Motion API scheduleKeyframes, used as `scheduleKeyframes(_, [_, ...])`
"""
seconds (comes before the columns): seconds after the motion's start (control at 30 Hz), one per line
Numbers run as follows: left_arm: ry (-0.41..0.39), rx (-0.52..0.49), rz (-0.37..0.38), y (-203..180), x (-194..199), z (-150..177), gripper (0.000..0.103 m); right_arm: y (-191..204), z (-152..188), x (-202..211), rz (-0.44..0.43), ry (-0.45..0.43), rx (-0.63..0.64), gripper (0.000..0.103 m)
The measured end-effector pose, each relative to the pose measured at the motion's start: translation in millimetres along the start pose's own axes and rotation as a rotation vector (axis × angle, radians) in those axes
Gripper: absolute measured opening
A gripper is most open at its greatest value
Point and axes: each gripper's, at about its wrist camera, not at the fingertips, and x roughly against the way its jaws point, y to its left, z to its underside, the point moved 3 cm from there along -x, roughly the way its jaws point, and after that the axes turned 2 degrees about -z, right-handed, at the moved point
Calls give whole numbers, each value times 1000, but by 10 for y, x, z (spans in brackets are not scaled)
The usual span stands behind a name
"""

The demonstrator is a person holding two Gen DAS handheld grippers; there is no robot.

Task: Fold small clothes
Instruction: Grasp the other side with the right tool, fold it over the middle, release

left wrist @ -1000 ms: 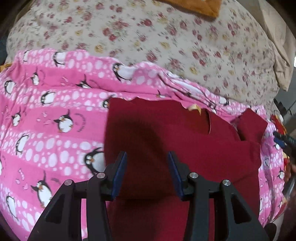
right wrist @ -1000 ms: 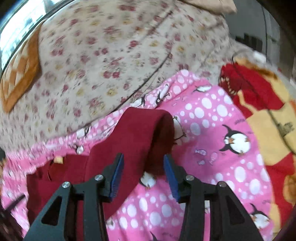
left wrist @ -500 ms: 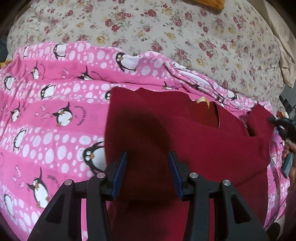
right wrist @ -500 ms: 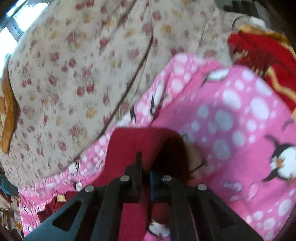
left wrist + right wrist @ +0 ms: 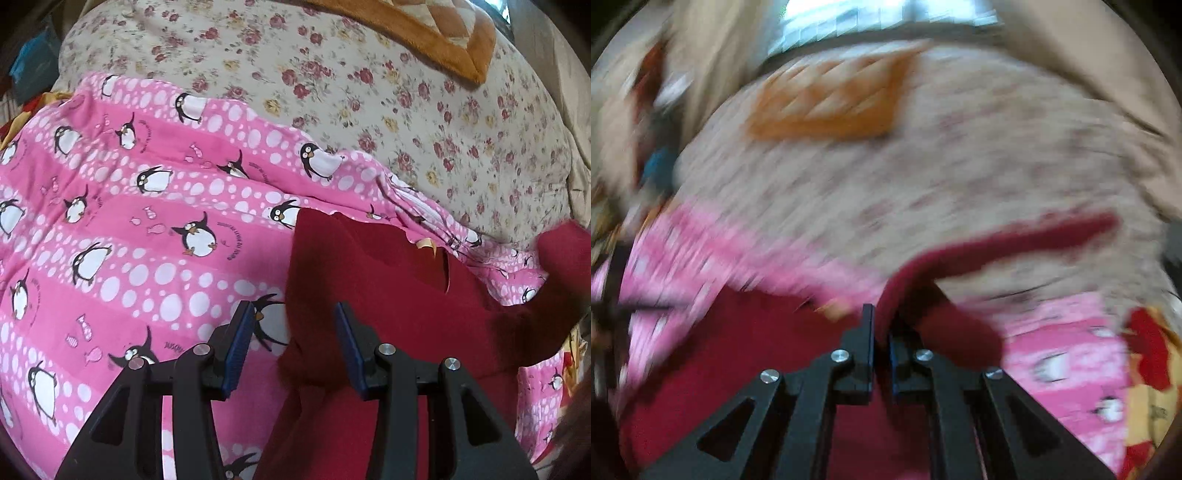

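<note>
Right gripper [image 5: 881,325] clamped on a sleeve [image 5: 1015,240] of the dark red garment [image 5: 388,306]; sleeve lifted off the pink penguin blanket [image 5: 129,229] and stretched toward the right edge of that view. Right wrist view heavily motion-blurred. Left gripper [image 5: 293,332] jaws part open, hovering over the garment's left edge; the pads look clear of the cloth, nothing gripped. Garment body lies flat on the blanket's right half, collar with tan label [image 5: 424,243] toward the blanket's far edge. Floral bedsheet [image 5: 369,92] beyond the blanket, orange quilted cushion [image 5: 424,26] at the sheet's far side.
</note>
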Motion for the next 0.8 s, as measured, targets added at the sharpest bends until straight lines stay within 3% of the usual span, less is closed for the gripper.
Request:
scheduleKeyframes(0.03, [2, -3, 0, 4, 10, 7, 24, 208, 129, -184, -37, 55, 21, 8])
scheduleKeyframes(0.1, [8, -16, 0, 2, 28, 26, 24, 459, 382, -481, -83, 166, 46, 26])
scheduleKeyframes(0.17, [6, -29, 4, 3, 44, 39, 24, 595, 649, -661, -103, 246, 49, 30])
scheduleKeyframes(0.23, [-3, -43, 10, -8, 52, 47, 24, 558, 734, -629, -104, 245, 31, 33])
scheduleKeyframes(0.3, [-6, -43, 25, -43, 34, 46, 24, 474, 740, -533, -98, 236, 6, 42])
scheduleKeyframes(0.47, [3, -22, 93, -292, -60, 58, 24, 179, 701, -218, -65, 184, -64, 50])
scheduleKeyframes(0.7, [108, -39, 220, -952, -444, 109, 24, -57, 772, -10, -64, 132, -173, 53])
scheduleKeyframes(0.8, [158, 10, 271, -1127, -655, 143, 24, -113, 820, 53, -55, 97, -187, 53])
